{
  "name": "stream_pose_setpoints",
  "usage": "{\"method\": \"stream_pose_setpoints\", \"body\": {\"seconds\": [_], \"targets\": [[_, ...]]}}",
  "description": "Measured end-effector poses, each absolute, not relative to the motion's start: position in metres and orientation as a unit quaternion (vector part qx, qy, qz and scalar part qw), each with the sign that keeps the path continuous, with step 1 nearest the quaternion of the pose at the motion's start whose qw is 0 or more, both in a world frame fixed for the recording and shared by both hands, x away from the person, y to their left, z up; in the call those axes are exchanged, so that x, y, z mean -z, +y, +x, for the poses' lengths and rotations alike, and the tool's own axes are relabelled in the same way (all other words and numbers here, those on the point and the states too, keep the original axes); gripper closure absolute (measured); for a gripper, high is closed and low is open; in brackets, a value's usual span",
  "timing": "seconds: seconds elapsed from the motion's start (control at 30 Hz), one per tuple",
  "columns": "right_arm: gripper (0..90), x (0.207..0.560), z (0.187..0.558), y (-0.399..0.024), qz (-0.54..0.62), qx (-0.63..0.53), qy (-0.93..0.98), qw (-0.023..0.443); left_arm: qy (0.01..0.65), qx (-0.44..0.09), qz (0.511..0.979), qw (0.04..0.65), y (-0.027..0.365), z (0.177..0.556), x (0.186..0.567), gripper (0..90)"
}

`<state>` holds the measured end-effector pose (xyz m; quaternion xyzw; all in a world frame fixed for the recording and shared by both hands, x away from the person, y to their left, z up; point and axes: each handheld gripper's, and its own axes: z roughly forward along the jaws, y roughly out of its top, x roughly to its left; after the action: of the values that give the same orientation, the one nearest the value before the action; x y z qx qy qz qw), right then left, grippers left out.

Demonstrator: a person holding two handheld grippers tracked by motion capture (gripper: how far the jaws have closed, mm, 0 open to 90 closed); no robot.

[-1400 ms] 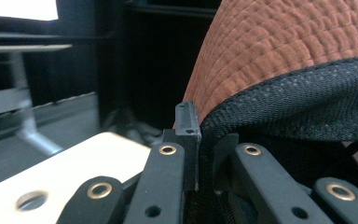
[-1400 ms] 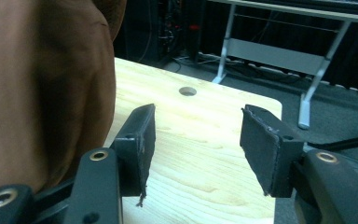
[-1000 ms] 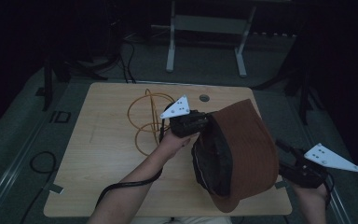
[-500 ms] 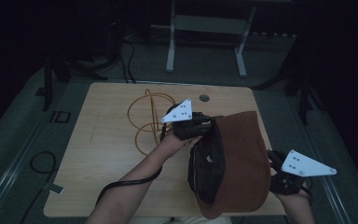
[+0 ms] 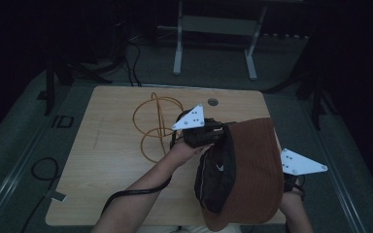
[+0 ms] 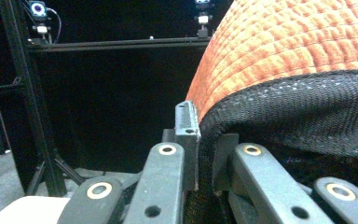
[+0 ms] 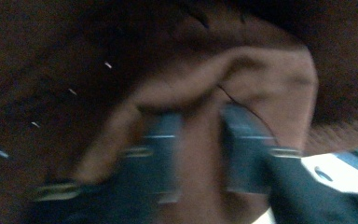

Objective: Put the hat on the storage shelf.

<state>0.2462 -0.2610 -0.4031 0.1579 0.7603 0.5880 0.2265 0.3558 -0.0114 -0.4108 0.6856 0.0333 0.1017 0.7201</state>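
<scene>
Left tool (image 6: 205, 154) pinches the hat's (image 5: 252, 170) rim — right tool (image 7: 198, 149) straddles its fabric.

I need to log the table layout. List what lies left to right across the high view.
Orange cable loops → left tongs, shut on the hat's rim → brown hat → right tongs' grey plate.

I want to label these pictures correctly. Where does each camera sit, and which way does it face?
High view: above the table, facing forward and down; both forearms, left gripper.
Left gripper view: on that gripper, facing along its jaws, shut on the hat edge.
Right gripper view: on the right gripper, blurred, hat cloth between the jaws.
All share the hat.
</scene>
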Motion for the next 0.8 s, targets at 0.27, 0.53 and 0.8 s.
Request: {"method": "stream_pose_setpoints", "body": {"seconds": [0.27,0.53,0.8], "targets": [[90.0,0.401,0.245,-0.261,0.160,-0.587,0.759,0.232,0.038,-0.103,0.683,0.722,-0.008,0.356,0.411,86.2],[90.0,0.400,0.236,-0.268,0.173,-0.573,0.756,0.266,0.039,-0.101,0.674,0.730,-0.002,0.356,0.409,86.2],[47.0,0.403,0.248,-0.278,0.241,-0.570,0.739,0.267,0.042,-0.099,0.666,0.738,-0.003,0.354,0.406,86.1]]}}
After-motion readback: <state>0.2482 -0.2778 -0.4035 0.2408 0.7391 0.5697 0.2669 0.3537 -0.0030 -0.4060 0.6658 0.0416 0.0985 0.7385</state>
